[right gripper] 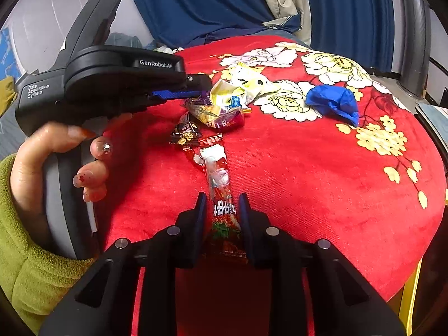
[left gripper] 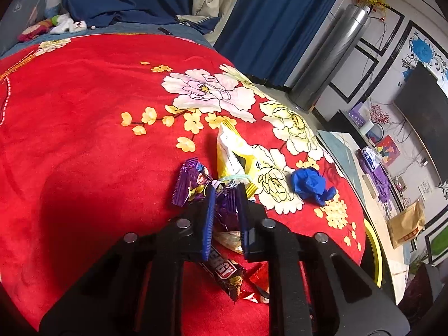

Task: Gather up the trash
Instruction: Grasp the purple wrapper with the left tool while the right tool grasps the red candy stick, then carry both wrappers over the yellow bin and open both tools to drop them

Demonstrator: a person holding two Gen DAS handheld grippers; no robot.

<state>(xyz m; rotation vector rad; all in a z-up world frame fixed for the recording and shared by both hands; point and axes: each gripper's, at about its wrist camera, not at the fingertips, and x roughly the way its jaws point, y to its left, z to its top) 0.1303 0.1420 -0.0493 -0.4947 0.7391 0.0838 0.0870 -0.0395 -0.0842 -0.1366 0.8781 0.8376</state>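
Observation:
Several wrappers lie on a red flowered blanket [left gripper: 84, 112]. My left gripper [left gripper: 226, 189] straddles a purple wrapper [left gripper: 196, 182], its jaws narrowly apart around it. A yellow-white packet [left gripper: 232, 154], a dark "ENERGY" bar wrapper [left gripper: 224, 274] and a crumpled blue glove [left gripper: 309, 183] lie near. My right gripper [right gripper: 221, 198] has a long red sachet [right gripper: 221, 196] between its jaws, with small gaps either side. In the right wrist view the left gripper [right gripper: 200, 92] reaches into the pile; the blue glove [right gripper: 333, 100] lies to the right.
The blanket [right gripper: 308, 182] covers a round surface with a yellow rim [left gripper: 373, 252] at the right. Blue curtains [left gripper: 266, 14] hang behind. A grey cylinder [left gripper: 330, 56], a cluttered counter [left gripper: 372, 168] and a dark screen [left gripper: 422, 112] stand to the right.

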